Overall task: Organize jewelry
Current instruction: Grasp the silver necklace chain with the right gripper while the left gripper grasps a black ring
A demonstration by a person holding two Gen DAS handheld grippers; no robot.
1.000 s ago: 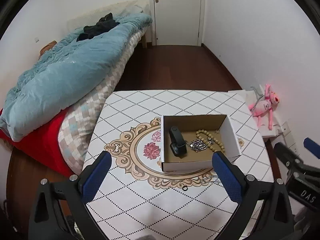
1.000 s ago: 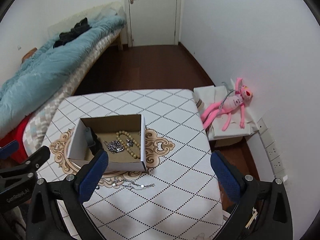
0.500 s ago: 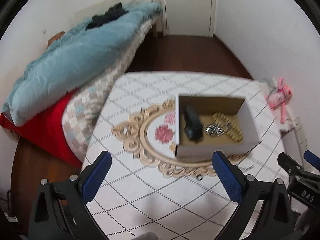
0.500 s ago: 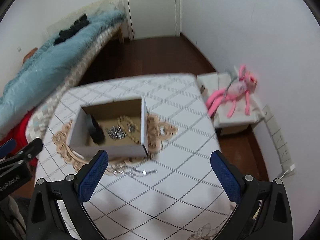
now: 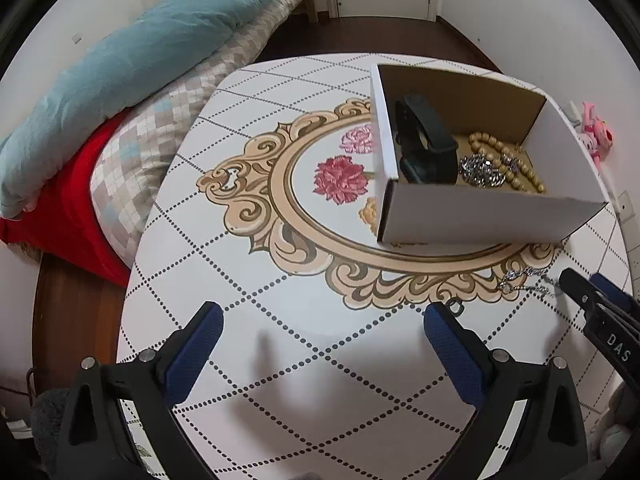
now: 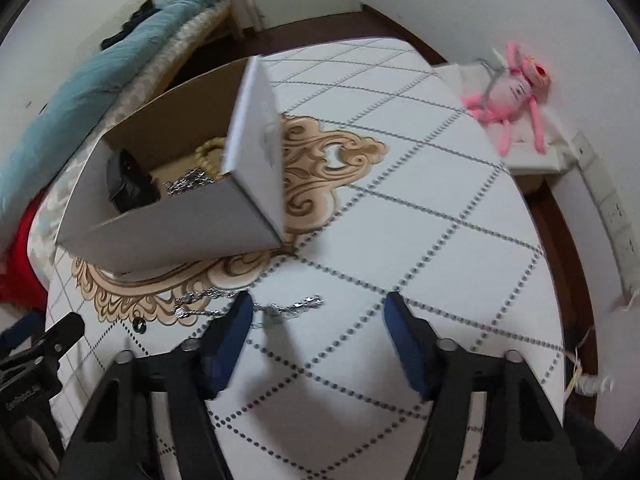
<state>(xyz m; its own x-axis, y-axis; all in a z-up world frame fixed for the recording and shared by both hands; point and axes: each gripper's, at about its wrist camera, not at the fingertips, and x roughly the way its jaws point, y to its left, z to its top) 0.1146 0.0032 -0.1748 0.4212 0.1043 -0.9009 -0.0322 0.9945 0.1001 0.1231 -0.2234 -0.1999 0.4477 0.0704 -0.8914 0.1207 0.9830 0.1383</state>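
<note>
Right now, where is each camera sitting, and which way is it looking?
Left wrist: rides the left gripper, looking down at the table; its blue fingers show.
Right wrist: rides the right gripper, looking down at the silver chain; its blue fingers show, just closing, nothing gripped.
Both see: cardboard box, chain, bed, pink toy, each other's gripper.

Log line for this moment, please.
left gripper: open, empty | right gripper: open, jaws closing, above silver chain | box: holds jewelry
</note>
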